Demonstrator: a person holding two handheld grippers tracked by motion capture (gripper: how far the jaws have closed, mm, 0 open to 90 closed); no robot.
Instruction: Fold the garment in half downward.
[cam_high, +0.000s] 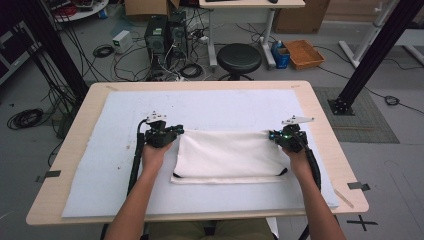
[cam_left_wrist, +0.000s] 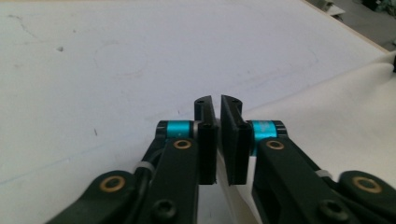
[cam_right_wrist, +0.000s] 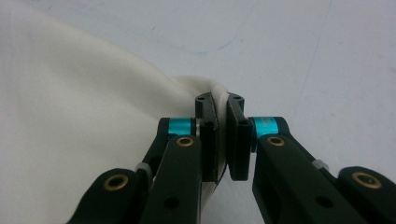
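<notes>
No text, label, brand, number or sign can be read in any of the views.

Both forearms are extended forward, well apart. Left gripper (cam_high: 176, 134) jaws are held nearly closed, a narrow gap left; right gripper (cam_high: 272, 135) jaws are clamped.
</notes>
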